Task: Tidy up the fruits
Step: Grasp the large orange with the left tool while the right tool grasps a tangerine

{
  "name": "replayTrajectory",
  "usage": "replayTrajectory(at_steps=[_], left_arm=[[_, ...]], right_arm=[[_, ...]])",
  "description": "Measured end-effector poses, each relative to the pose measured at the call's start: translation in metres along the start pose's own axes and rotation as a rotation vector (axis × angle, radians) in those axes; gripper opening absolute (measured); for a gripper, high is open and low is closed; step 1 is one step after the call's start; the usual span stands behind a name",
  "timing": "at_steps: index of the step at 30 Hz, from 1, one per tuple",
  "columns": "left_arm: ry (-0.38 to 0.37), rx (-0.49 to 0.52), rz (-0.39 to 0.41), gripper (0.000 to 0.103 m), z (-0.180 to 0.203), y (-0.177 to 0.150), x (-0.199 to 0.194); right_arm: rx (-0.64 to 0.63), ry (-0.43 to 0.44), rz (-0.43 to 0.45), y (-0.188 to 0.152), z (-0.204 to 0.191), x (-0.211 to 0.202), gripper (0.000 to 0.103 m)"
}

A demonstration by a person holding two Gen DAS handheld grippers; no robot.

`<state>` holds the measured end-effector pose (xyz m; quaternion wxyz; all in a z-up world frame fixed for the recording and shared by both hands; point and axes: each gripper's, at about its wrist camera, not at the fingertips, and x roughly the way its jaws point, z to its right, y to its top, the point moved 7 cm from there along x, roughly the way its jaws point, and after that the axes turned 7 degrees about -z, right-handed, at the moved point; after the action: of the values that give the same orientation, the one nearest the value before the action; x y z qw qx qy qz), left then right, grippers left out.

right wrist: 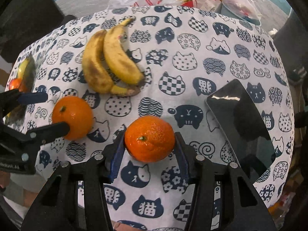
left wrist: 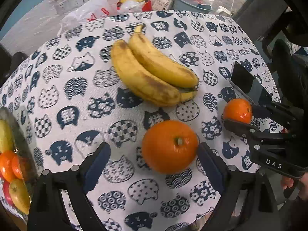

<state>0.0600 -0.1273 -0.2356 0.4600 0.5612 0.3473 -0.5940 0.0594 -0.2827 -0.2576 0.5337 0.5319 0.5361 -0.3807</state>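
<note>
A large orange rests on the cat-print tablecloth. It sits between the fingers of my left gripper, close to the right one, and the jaws stand wide and open around it. A smaller mandarin has my right gripper shut on it, both pads pressing its sides. Two spotted bananas, joined at the stem, lie farther back. At the table's left edge a clear fruit container holds oranges and other fruit.
A black tablet lies to the right of the mandarin. Beyond the far table edge are plastic bags and a grey bin. A hand grips the right gripper's handle at the right edge of the left wrist view.
</note>
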Motion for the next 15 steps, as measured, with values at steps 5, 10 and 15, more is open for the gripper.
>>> replayTrajectory(at_steps=[5, 10, 15], left_arm=[[0.004, 0.01, -0.031, 0.093, 0.009, 0.004, 0.014], [0.021, 0.035, -0.067, 0.093, 0.013, 0.001, 0.03], [-0.02, 0.051, -0.057, 0.079, 0.02, -0.001, 0.033]], right_arm=[[0.029, 0.009, 0.002, 0.003, 0.008, 0.002, 0.05], [0.034, 0.01, 0.004, 0.005, 0.011, 0.002, 0.05], [0.031, 0.014, 0.004, 0.006, 0.011, 0.002, 0.05]])
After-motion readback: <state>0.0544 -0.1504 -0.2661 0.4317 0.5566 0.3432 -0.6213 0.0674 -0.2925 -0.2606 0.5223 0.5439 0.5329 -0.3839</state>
